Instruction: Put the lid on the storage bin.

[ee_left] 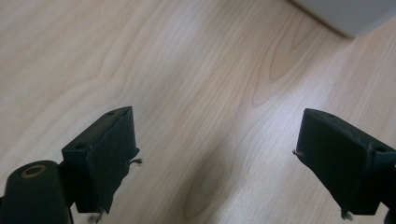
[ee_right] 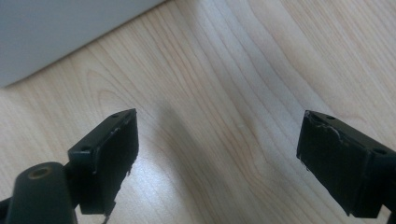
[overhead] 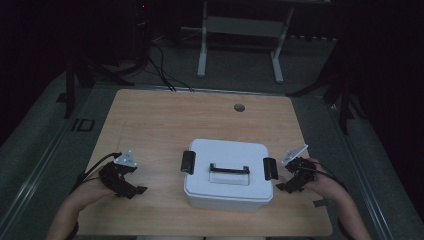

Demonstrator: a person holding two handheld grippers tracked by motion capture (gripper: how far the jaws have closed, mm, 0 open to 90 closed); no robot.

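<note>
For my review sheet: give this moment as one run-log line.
scene: white lidded box on table | left gripper: open, empty, left of box | right gripper: open, empty, right of box | latches: closed

We seem to be in a lab or recording studio, kept dark around one lit wooden table (overhead: 165, 120) with a cable hole (overhead: 239, 107). Beyond the table we see a grey metal stand (overhead: 240, 30) on a carpeted floor (overhead: 235, 70), black cables (overhead: 162, 67) trailing towards it, and black tripod legs (overhead: 75, 80) on both sides of it.
</note>
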